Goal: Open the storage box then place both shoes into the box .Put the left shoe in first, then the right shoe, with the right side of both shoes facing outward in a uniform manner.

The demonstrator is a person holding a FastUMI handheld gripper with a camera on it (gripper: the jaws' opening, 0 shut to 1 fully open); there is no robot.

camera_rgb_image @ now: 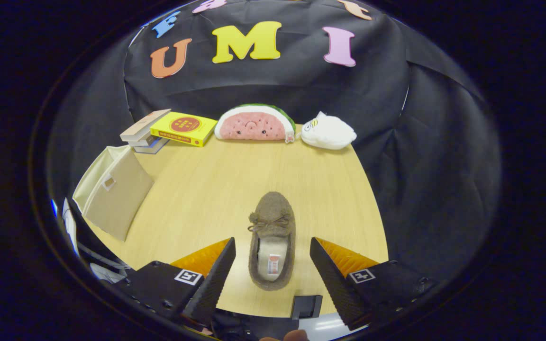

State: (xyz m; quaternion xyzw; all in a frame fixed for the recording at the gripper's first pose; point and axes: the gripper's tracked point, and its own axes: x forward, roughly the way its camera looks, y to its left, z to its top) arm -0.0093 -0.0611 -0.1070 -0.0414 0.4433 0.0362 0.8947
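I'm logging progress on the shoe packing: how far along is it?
Done: the storage box stands open beside the books. In hand: the gripper is open, its fingers either side of a brown shoe, not pressing it. Left: boxing this shoe and the other one.

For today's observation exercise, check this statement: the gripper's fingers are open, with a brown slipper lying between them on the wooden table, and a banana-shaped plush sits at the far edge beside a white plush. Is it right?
One detail is wrong. The plush beside the white plush is shaped like a watermelon slice, not a banana, as the gripper view shows. The rest stands: the gripper is open, with the brown slipper between its fingers on the wooden table.
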